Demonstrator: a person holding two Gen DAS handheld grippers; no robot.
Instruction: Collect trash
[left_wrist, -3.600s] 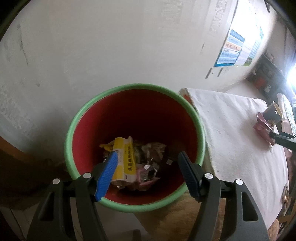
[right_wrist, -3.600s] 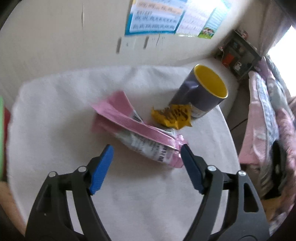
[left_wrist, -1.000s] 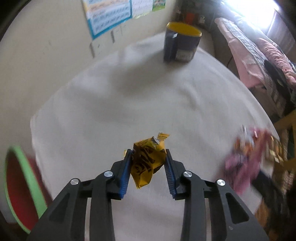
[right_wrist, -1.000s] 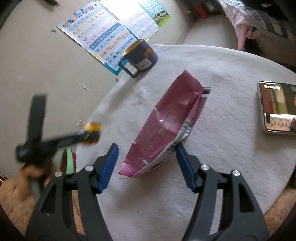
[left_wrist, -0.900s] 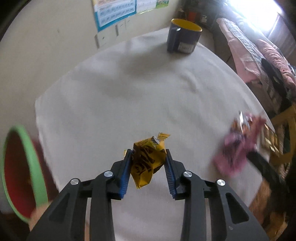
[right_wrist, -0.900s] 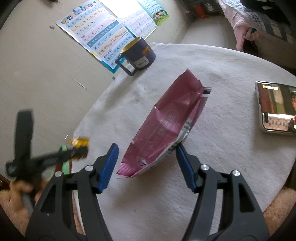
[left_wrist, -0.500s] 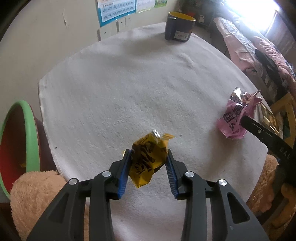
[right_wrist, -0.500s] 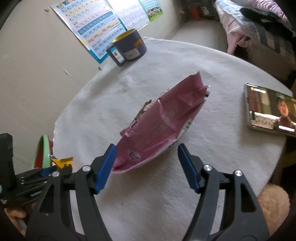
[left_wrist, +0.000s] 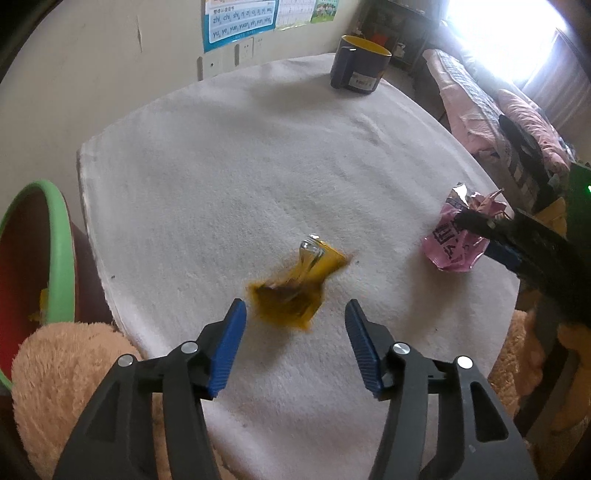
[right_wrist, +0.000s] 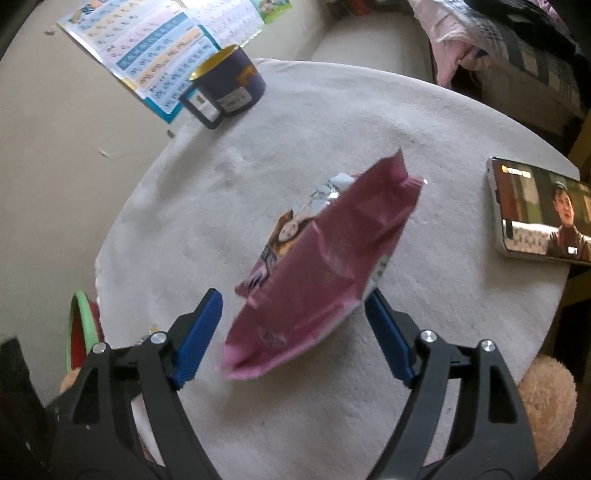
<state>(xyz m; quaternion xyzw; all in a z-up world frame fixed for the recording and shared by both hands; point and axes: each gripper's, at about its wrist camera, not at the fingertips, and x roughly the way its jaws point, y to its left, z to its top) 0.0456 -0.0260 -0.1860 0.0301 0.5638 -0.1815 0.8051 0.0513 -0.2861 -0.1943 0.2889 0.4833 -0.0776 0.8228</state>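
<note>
A crumpled yellow wrapper (left_wrist: 295, 288) lies blurred on the white cloth-covered table (left_wrist: 229, 177), just ahead of my left gripper (left_wrist: 293, 319), which is open and empty. A pink snack bag (right_wrist: 325, 266) sits between the blue pads of my right gripper (right_wrist: 291, 325), whose jaws are wide open; the bag is blurred and touches only the right pad, if any. The same bag shows in the left wrist view (left_wrist: 456, 238) by the right gripper's arm. A red bin with a green rim (left_wrist: 55, 251) stands left of the table and shows in the right wrist view (right_wrist: 83, 328).
A dark blue mug with yellow inside (left_wrist: 358, 68) stands at the table's far edge. A phone with a lit screen (right_wrist: 539, 214) lies at the table's right edge. A tan plush toy (left_wrist: 70, 373) sits below the near edge. Posters hang on the wall.
My left gripper has opened and the yellow wrapper has dropped onto the cloth. My right gripper has opened wider and the pink bag has slipped loose between its pads.
</note>
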